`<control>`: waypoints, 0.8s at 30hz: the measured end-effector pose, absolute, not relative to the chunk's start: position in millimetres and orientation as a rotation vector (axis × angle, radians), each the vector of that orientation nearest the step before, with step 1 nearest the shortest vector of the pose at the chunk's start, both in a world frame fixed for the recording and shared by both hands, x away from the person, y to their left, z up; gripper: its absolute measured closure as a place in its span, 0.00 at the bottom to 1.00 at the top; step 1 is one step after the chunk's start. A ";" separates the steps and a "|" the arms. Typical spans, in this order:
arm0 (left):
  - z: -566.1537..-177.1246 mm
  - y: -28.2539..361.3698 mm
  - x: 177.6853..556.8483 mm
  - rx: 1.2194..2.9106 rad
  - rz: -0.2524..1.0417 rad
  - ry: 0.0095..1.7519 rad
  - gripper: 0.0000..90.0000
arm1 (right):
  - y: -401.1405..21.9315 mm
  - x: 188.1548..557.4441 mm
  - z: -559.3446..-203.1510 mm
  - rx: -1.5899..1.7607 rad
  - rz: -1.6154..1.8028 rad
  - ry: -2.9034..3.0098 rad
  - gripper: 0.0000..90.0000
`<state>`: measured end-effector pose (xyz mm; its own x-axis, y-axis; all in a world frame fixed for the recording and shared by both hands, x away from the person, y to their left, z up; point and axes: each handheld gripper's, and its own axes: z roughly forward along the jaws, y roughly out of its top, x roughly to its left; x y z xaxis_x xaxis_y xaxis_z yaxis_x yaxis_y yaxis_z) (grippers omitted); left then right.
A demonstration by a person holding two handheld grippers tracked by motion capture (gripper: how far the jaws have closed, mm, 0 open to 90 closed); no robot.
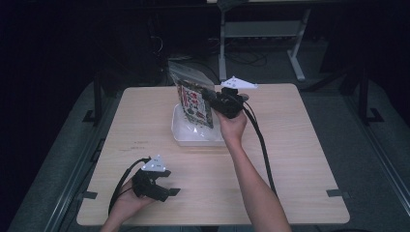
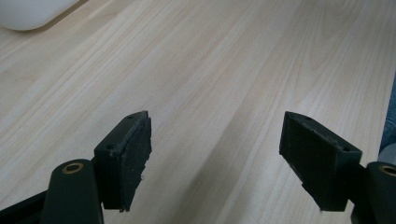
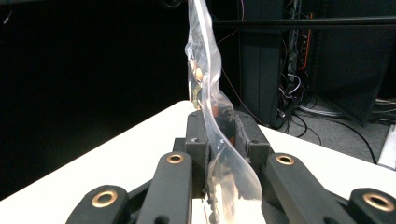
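Left gripper [image 1: 167, 191]: low over the near table [image 1: 290, 159], jaws spread wide, nothing between them.
Tray [image 1: 186, 137]: white, mid-table.
Right gripper [image 1: 212, 99]: clamped on the clear snack bag [image 1: 193, 99], held upright over the tray.

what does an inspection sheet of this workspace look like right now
surface: pale wooden table, bare around the tray
job's things: clear plastic bag with printed contents, upright over the shallow white tray
clutter: nothing seen
grippers: right tool shut on the bag's side; left tool open, nothing between its jaws, low near the table's front edge
cables: black cable trails from the right tool
surroundings: dark room, grey floor, white desk frame behind
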<state>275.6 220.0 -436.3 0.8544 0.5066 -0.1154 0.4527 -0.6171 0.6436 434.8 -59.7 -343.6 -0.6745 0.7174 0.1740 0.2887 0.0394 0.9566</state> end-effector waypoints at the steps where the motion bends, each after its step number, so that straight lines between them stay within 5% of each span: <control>1: -436.3 220.0 275.6 2.330 0.101 0.692 0.27 | -59.2 434.5 -345.0 1.015 1.670 1.971 0.85; 24: -435.4 220.5 276.9 2.321 0.098 0.696 0.27 | -68.9 429.5 -357.3 1.003 1.633 2.025 0.83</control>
